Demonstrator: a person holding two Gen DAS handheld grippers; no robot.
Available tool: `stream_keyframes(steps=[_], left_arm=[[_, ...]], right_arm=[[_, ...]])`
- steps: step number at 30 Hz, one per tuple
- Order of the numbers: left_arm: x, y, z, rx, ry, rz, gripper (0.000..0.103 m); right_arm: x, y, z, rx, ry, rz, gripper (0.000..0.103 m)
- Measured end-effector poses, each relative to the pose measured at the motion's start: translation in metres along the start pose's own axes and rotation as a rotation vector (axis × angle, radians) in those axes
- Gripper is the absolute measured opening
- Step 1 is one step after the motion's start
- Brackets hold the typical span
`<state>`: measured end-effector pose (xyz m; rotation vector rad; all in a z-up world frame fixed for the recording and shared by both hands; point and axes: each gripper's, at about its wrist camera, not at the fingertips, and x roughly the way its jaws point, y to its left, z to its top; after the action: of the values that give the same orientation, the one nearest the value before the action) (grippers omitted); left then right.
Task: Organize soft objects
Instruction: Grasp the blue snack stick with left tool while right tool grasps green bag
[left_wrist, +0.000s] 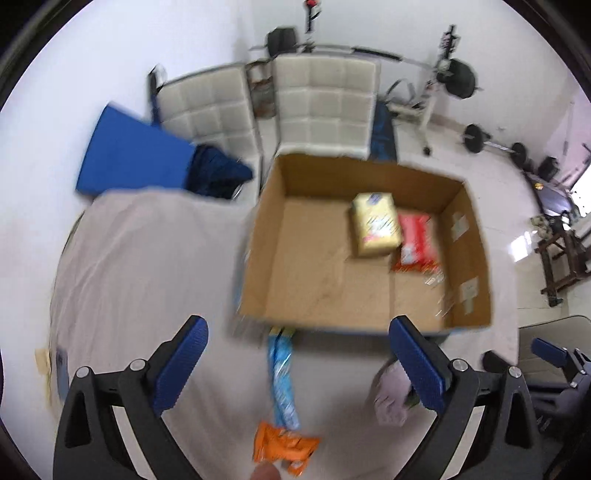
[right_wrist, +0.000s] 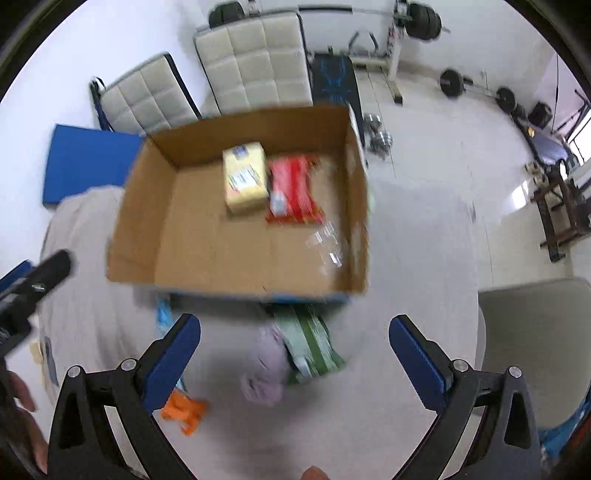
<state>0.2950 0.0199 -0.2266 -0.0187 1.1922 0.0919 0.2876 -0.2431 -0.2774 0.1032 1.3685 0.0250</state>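
Hovering Over a Half-Filled Box

Hovering above the cloth-covered table (left_wrist: 140, 258), the left gripper (left_wrist: 299, 363) stood with its blue pads spread wide and nothing between them. Toward the table's near edge, below that claw, an orange packet (left_wrist: 286, 448) lay flat, touching the lower end of a long blue packet (left_wrist: 282, 380) that reached up to the near wall of the cardboard box (left_wrist: 269, 236). The box sat toward the table's far edge, open at the top. Inside it, against the far wall, a yellow pack (left_wrist: 376, 225) lay just beside a red pack (left_wrist: 417, 240), the two touching along one side; a bit of clear plastic (right_wrist: 328, 243) lay near the box's right wall. In front of the box's near right corner a lilac cloth (right_wrist: 267, 365) was bunched against a green packet (right_wrist: 314, 347), both resting on the table. The right gripper (right_wrist: 295, 354) hung over those two, its jaws likewise wide apart and empty, no pad touching either. Both views were blurred, so print on the packs could not be read.
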Motion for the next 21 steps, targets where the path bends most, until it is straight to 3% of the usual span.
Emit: stream_keyframes(steps=[6,9,14,17,19,21], left_arm=[[0.076,0.023,-0.052,-0.073,0.212,-0.004,0.101],[0.113,0.029,-0.069,-0.089,0.281,0.010,0.101],[0.167,0.032,-0.080,-0.065,0.368,0.031,0.100],[0.194,0.026,-0.088,-0.027,0.429,0.031,0.090],[0.207,0.020,-0.094,-0.002,0.465,0.037,0.073],[0.211,0.015,-0.101,0.004,0.473,0.010,0.058]], right_arm=[[0.080,-0.028,-0.027,0.038,0.151,0.004,0.103],[0.117,-0.031,-0.036,0.057,0.201,0.006,0.101],[0.158,-0.028,-0.047,0.083,0.252,0.031,0.086],[0.164,-0.024,-0.046,0.092,0.231,0.051,0.085],[0.163,-0.022,-0.044,0.097,0.228,0.049,0.082],[0.162,-0.023,-0.043,0.098,0.240,0.045,0.065]])
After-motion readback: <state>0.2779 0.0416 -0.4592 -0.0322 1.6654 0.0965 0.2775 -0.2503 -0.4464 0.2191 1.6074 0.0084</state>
